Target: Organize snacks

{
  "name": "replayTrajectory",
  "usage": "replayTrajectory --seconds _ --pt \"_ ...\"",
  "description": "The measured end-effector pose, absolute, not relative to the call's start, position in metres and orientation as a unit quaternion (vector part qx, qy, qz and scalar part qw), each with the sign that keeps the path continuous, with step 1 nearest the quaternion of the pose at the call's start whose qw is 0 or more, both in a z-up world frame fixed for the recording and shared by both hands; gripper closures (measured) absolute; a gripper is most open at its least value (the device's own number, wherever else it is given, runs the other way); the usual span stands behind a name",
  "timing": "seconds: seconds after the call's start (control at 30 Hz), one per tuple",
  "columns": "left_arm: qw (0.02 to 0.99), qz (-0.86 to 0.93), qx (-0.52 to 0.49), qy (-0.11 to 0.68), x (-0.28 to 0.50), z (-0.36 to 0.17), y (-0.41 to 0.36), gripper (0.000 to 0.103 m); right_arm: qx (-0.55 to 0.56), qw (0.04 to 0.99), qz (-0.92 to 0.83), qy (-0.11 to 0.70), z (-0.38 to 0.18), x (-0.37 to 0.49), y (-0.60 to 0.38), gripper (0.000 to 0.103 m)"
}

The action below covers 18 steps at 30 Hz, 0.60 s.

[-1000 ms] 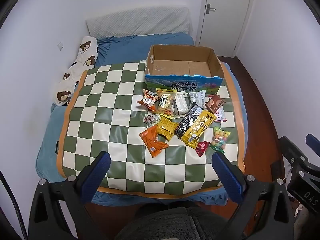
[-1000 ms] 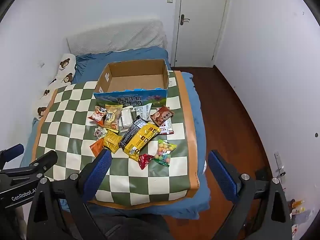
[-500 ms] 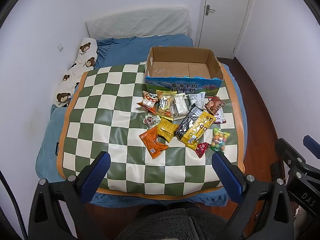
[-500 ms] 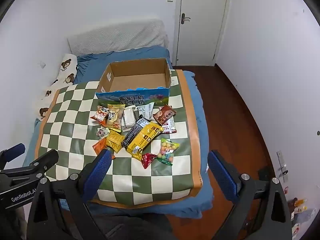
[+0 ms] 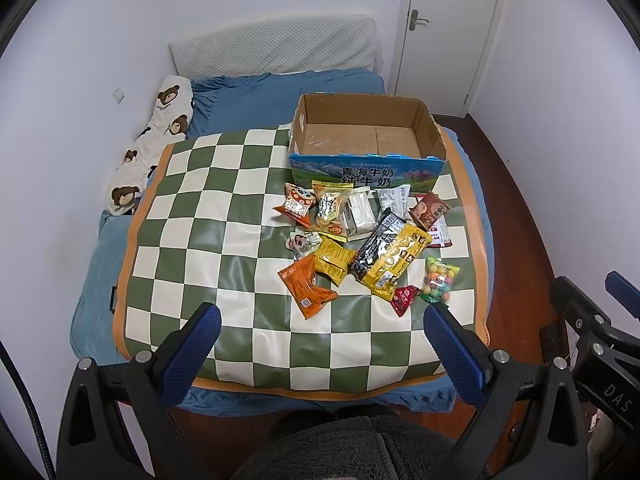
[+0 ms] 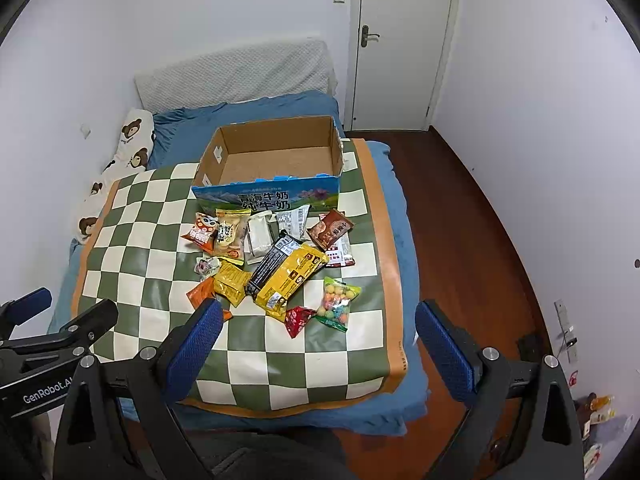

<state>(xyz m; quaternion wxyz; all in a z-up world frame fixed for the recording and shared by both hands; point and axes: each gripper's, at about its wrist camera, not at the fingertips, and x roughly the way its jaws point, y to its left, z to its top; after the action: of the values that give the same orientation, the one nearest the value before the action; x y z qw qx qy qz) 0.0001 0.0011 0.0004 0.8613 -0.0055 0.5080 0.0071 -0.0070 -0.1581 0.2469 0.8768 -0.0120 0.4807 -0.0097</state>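
Observation:
Several snack packets lie in a heap on a green-and-white checkered mat spread on a bed. Among them are a large yellow-and-black bag, an orange pack, a colourful candy bag and a small red packet. An open, empty cardboard box stands just behind the heap. My left gripper and right gripper hover open above the near edge of the mat, holding nothing.
The bed has a blue sheet, a bear-print pillow along the left wall and a padded headboard. A white door stands behind. Wood floor runs along the bed's right side.
Both grippers have drawn back and a little upward, so the mat and snacks look smaller and farther. Nothing on the mat has moved.

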Motion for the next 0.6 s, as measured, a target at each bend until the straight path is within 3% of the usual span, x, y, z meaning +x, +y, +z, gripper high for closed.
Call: replayTrajectory --seconds 0.6 --pt "0.861 0.006 -0.007 0.508 0.0001 0.0004 0.0014 0.0 -0.011 0.876 -0.009 0.482 0.2477 -0.0069 -0.1555 0.004"
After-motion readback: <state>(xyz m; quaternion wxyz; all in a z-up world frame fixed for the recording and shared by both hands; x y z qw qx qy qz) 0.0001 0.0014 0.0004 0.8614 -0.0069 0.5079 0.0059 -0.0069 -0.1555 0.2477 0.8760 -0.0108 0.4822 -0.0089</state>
